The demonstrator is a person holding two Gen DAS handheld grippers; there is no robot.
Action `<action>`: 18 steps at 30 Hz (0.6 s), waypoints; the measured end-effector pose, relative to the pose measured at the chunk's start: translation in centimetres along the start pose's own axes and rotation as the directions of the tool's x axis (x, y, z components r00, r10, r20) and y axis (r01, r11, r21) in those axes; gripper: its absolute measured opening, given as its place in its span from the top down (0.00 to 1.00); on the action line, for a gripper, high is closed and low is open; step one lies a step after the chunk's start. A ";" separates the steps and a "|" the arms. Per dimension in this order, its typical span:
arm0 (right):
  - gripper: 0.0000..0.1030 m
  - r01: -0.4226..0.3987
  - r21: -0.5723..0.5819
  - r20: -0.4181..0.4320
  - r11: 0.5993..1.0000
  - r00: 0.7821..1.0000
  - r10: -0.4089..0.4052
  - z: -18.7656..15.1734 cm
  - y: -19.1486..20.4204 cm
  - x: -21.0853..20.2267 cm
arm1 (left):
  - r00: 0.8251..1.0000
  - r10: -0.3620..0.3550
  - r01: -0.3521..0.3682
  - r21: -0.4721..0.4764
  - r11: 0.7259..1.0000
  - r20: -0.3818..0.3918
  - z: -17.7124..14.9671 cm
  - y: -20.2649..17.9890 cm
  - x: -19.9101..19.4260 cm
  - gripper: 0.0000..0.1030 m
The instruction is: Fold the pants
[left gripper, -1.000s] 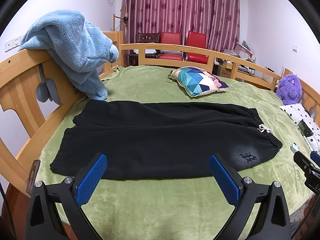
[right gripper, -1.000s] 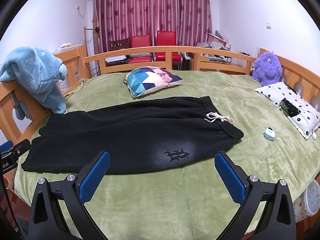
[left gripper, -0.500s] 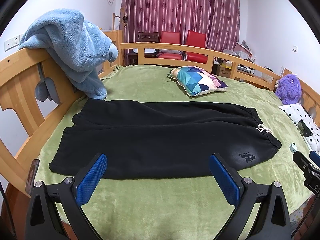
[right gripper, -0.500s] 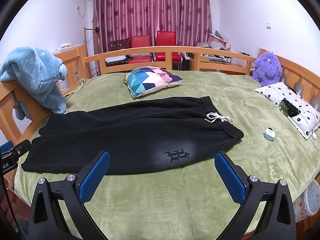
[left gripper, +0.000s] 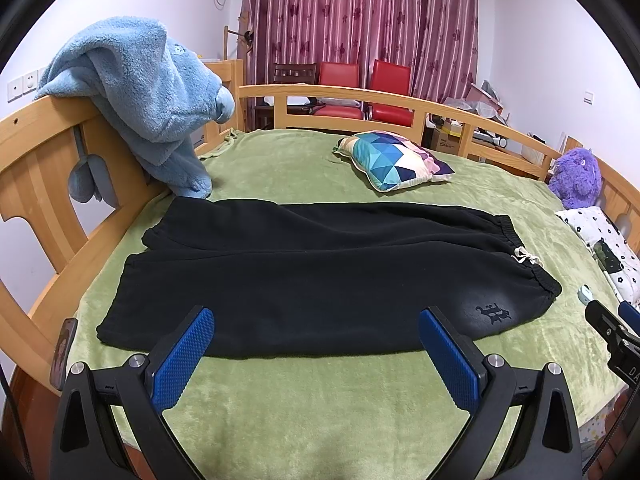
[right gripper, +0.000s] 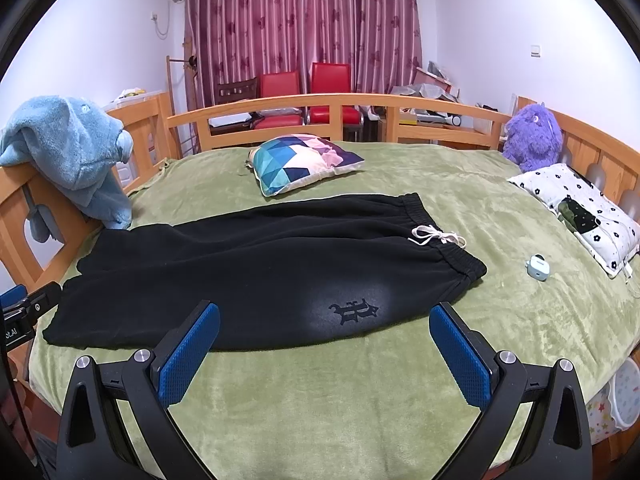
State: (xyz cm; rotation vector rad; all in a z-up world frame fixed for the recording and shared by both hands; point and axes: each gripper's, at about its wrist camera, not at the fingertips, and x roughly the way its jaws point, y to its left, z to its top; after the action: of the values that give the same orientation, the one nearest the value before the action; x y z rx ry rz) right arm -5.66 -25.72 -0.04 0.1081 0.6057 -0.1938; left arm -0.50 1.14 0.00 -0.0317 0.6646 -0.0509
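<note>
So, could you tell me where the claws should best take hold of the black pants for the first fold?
Probably along the near long edge of the black pants, approached from the bed's front. They lie flat, waistband to the right; the open right claw suits that end, the open left claw the cuffs.

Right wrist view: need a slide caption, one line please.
Open right gripper hovers over black pants spread flat on the green blanket.

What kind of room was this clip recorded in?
Most likely a home bedroom: black pants lie on a wooden-railed bed covered by a green blanket, with a patterned pillow and a purple plush toy on it, and curtains behind.
</note>
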 end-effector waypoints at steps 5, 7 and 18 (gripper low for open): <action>0.00 0.000 0.000 0.001 1.000 1.000 0.000 0.0 0.0 0.0 | 1.000 0.000 0.000 0.000 1.000 -0.001 0.0 0.0 0.0 0.00; 0.00 -0.001 0.000 0.001 1.000 1.000 0.001 0.0 0.0 0.0 | 1.000 0.001 -0.001 0.000 1.000 0.000 0.0 0.0 0.0 0.00; 0.00 0.000 0.003 0.002 1.000 1.000 0.000 0.0 0.0 -0.1 | 1.000 -0.001 0.001 -0.002 1.000 0.000 0.0 0.0 0.0 0.00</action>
State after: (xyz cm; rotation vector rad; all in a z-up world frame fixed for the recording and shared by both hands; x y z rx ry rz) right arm -5.70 -25.69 0.05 0.1103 0.6031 -0.1951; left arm -0.52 1.11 -0.02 -0.0337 0.6649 -0.0516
